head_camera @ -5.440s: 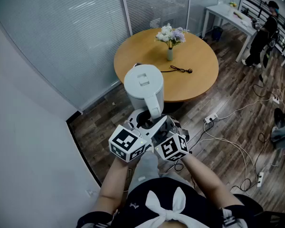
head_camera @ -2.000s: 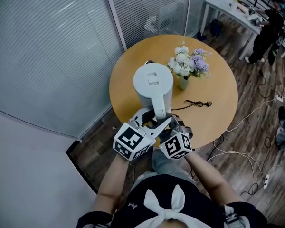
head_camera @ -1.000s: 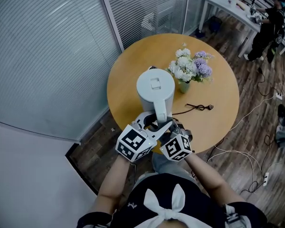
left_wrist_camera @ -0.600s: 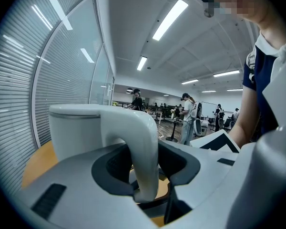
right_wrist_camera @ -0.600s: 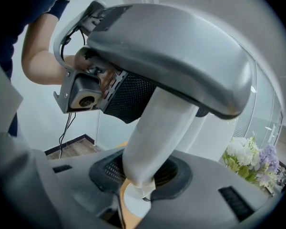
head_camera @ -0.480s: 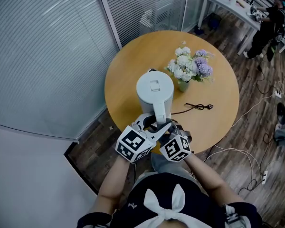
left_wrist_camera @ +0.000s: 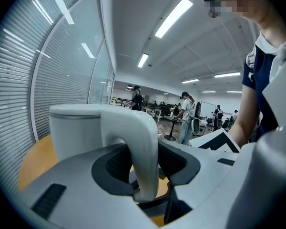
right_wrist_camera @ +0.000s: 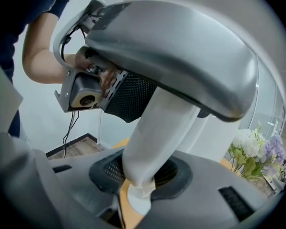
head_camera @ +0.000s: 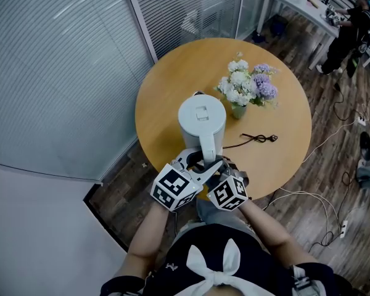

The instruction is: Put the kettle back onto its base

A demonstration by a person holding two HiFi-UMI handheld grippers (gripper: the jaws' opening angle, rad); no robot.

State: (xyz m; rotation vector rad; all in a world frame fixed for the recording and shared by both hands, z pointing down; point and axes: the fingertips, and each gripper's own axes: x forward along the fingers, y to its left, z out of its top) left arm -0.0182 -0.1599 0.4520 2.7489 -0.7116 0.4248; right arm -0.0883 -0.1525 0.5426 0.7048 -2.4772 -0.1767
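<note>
I have both grippers on the kettle (head_camera: 201, 117). The left gripper (head_camera: 194, 163) and the right gripper (head_camera: 219, 168) meet at the handle (head_camera: 208, 145), which points toward me at 6 o'clock from the white body.

In the left gripper view the handle (left_wrist_camera: 142, 151) runs down between the two dark pads, and the jaws are clamped on it. The right gripper view shows the same: its jaws are closed round the lower part of the handle (right_wrist_camera: 152, 142), with the left gripper's jaw pressed in from above. Under the handle there, a pale rounded piece (right_wrist_camera: 139, 203) shows against the wood. I cannot tell whether that is the base.

From the head view the kettle stands upright over the round wooden table (head_camera: 163, 85), a little toward 9 o'clock of the table's middle. Whether it rests on anything I cannot tell.

A vase of flowers (head_camera: 246, 85) stands near the kettle at its 2 o'clock, apart from it. A black cable (head_camera: 257, 139) lies on the wood at the kettle's 4 o'clock. A person (head_camera: 346, 23) stands by a white table (head_camera: 293, 2) at 1 o'clock, well away.
</note>
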